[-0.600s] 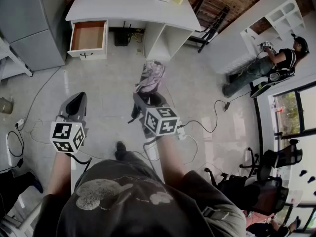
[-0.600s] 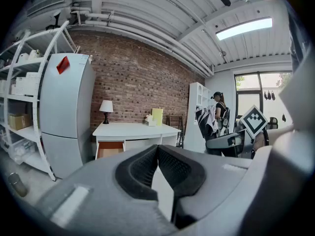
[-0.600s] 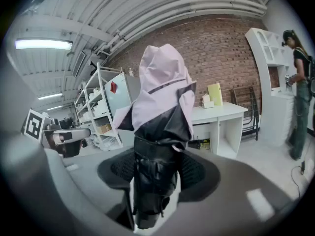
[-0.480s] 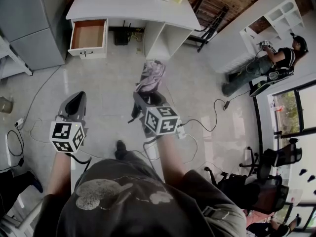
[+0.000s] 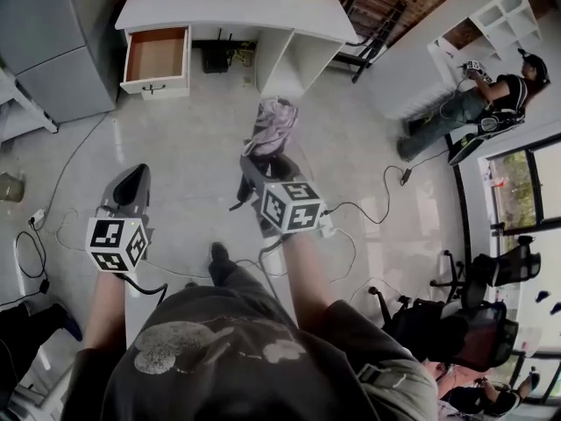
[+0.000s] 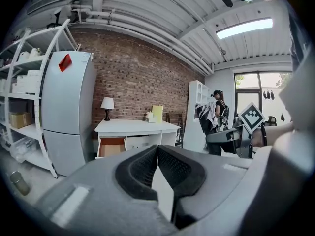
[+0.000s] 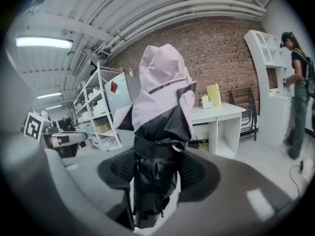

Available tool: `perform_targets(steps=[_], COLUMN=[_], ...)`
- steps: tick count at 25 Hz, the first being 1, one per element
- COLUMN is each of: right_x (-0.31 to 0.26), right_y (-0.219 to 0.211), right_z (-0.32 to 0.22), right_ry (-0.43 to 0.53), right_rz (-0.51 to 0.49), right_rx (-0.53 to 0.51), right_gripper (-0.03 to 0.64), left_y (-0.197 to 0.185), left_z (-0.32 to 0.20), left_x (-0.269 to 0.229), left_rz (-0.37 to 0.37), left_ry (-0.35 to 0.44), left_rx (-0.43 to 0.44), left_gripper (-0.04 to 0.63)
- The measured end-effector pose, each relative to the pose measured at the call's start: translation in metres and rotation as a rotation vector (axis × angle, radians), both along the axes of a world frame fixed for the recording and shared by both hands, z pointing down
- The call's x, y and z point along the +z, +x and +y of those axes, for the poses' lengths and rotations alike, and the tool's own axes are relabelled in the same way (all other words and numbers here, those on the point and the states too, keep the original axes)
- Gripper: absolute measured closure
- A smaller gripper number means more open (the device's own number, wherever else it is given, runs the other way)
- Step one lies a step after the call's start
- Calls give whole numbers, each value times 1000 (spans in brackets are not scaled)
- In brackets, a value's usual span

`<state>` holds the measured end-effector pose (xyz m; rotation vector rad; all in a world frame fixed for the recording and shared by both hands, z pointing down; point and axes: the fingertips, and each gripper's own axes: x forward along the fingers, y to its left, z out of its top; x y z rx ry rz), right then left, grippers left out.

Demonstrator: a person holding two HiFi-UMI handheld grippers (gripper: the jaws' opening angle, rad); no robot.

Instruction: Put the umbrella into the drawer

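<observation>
Floor: pale, glossy tiled floor (image 5: 193, 139), and everything here is standing on it.
Desk: white desk (image 5: 263, 7) against the brick wall, with its left-hand drawer (image 5: 156, 55) pulled open and brown wood showing inside.
Desk top: small white-shaded lamp (image 6: 107, 103), upright yellow-green card (image 6: 157, 113), and a little white item (image 6: 148, 116) just beside that.
Under desk: black box (image 5: 215, 58) on the tiles.
Floor, left: tall grey cabinet (image 5: 53, 42), loose white cables (image 5: 61, 226), small round grey pot (image 5: 9, 187).
Floor, right: black cable (image 5: 405, 176), black office chairs (image 5: 456, 331), tall white shelf unit (image 5: 491, 24).
</observation>
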<state>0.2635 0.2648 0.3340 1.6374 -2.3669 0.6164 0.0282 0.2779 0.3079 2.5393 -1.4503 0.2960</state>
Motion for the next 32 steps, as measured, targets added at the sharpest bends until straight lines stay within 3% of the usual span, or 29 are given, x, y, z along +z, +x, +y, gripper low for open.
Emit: perform_targets(steps=[6, 11, 17, 24, 32], right_x=[8, 7, 16, 26, 44], right_y=[28, 40, 31, 14, -12], right_z=[-13, -38, -68, -93, -143], right_ry=[-14, -8, -20, -45, -78], right_rz=[6, -7, -27, -35, 11], right_rx=[12, -44, -115, -155, -170], right_gripper=[385, 382, 382, 380, 380], left_y=[10, 17, 12, -9, -23], left_z=[-6, -25, -42, -60, -130], left_x=[-2, -6, -13, -5, 16], left_rz=[-13, -23, -28, -46, -42], left_ry=[8, 17, 34, 21, 13], left_rx=[-39, -96, -185, -223, -187], left_gripper=[584, 584, 584, 584, 584])
